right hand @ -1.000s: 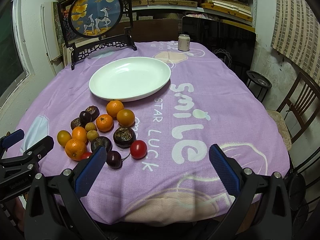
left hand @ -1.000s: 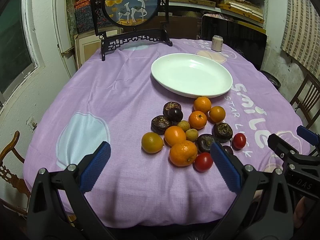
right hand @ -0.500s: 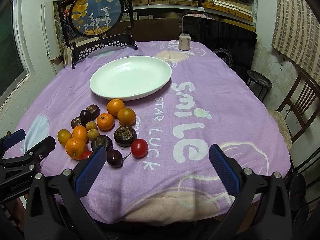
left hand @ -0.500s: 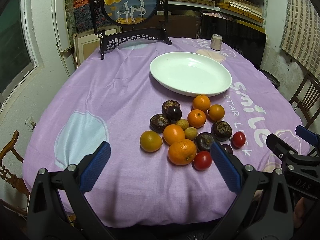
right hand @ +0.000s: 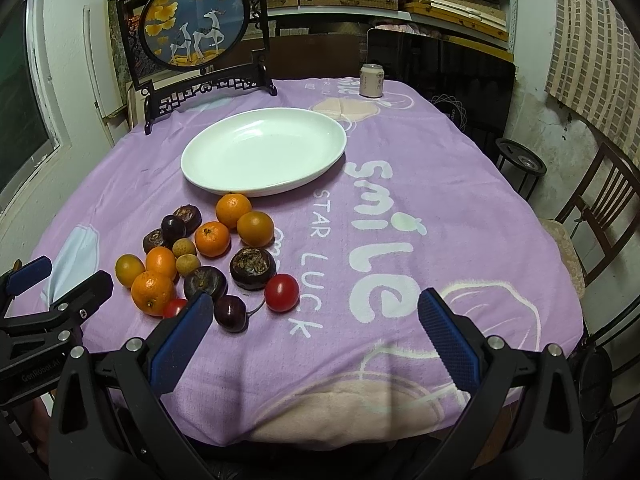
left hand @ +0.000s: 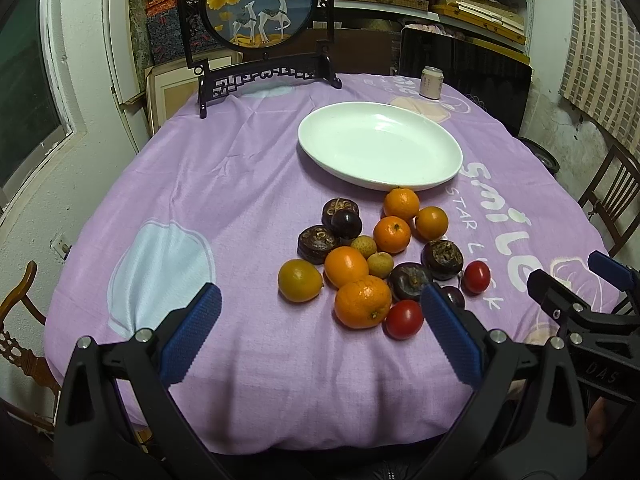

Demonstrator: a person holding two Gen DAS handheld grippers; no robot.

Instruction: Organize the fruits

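**Both grippers waiting at the near edge, fruit untouched**

The left gripper (left hand: 318, 330) is hovering low over the table's near edge with its jaws spread wide and nothing between them; the right gripper (right hand: 310, 334) is doing the same beside it, equally released and empty. Neither is touching anything.

The fruit (left hand: 376, 254) is sitting in one loose heap on the purple cloth (left hand: 192, 184), between the near edge and the plate (left hand: 380, 146), which is lying bare toward the table's middle. The farthest orange (left hand: 401, 203) is resting just beside the plate's near rim. A big orange (left hand: 363, 301) and a tomato (left hand: 404, 319) are lying nearest the left gripper, so I would guess one of those is going first (the outer pieces are the easy ones, with open cloth around them).

The heap is packed tight in its middle, pieces touching, so a grab there is probably nudging neighbours and setting round fruit rolling. There is plenty of open cloth left and right of the heap. A can (right hand: 372, 80) and a framed screen (right hand: 196, 28) are standing at the far edge, well apart.
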